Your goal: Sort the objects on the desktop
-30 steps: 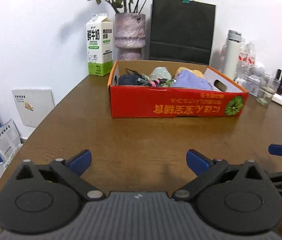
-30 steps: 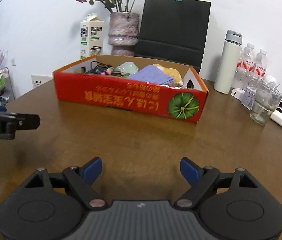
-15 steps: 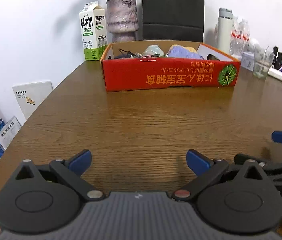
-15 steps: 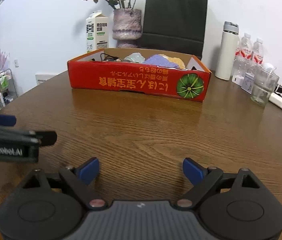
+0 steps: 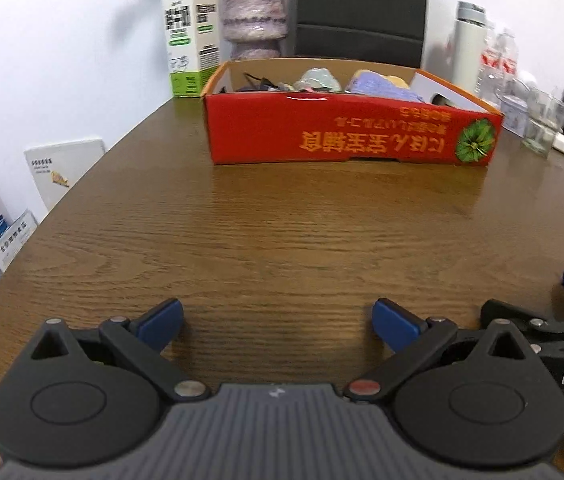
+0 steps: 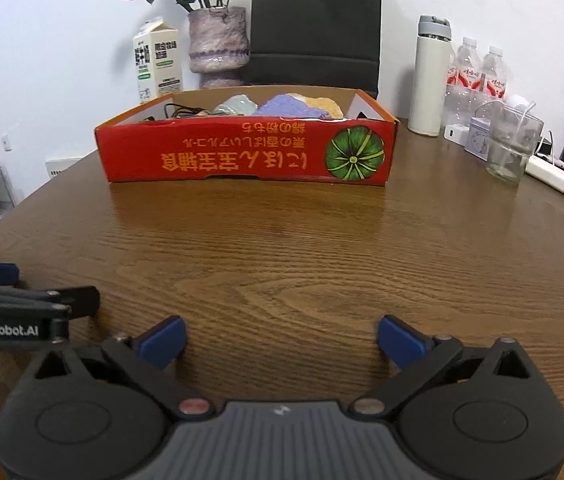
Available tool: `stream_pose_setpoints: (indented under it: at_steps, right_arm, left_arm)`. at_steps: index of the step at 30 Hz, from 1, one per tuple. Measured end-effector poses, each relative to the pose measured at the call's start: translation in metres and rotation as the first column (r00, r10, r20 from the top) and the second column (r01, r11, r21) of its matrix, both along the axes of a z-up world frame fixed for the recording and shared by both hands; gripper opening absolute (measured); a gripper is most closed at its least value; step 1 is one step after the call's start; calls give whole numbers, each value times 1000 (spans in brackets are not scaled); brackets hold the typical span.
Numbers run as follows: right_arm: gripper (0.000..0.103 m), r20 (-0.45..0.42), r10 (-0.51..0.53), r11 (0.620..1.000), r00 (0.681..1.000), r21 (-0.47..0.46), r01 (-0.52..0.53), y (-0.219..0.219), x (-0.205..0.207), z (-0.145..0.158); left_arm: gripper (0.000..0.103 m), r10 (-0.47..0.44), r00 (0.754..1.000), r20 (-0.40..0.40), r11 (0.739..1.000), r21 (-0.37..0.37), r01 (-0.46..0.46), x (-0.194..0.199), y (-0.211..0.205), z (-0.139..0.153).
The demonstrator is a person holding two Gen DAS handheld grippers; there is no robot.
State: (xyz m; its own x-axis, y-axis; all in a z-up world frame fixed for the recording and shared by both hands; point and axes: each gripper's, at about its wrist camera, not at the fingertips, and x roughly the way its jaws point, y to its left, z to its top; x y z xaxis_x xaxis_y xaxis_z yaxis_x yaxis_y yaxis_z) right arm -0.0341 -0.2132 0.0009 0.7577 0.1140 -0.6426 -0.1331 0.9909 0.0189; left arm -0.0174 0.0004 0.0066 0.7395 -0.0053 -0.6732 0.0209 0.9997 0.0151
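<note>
A red cardboard box [image 5: 346,132] stands on the brown wooden table [image 5: 282,240], also in the right wrist view [image 6: 248,152]. It holds black cables [image 5: 254,82], a pale green item [image 6: 234,106], a purple cloth [image 6: 288,106] and a yellow item [image 6: 324,104]. My left gripper [image 5: 278,320] is open and empty, low over the near table. My right gripper [image 6: 282,338] is open and empty beside it. Each gripper shows at the edge of the other's view.
Behind the box stand a milk carton [image 6: 158,66], a vase of flowers [image 6: 218,44] and a black paper bag [image 6: 316,24]. At the right are a white flask [image 6: 430,76], water bottles [image 6: 478,72], a glass [image 6: 512,148] and a power strip [image 6: 558,178].
Both grippers have drawn back from the box and dropped lower over the table, then edged forward again. Both stayed open and empty.
</note>
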Motion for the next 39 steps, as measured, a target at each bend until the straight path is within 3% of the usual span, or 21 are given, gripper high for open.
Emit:
stream_pose_setpoints:
  at_steps: [9,39]
  right_arm:
    - [103,-1,-24,1000,1000,-1,24,5,13,0]
    - [103,-1,-20,1000,1000,-2,20,8,12,0]
  left_arm:
    - [103,-50,999,21,999,1,50,11,-3,-2]
    - [103,-17,999,36,1000,-12,18,13,-4,-3]
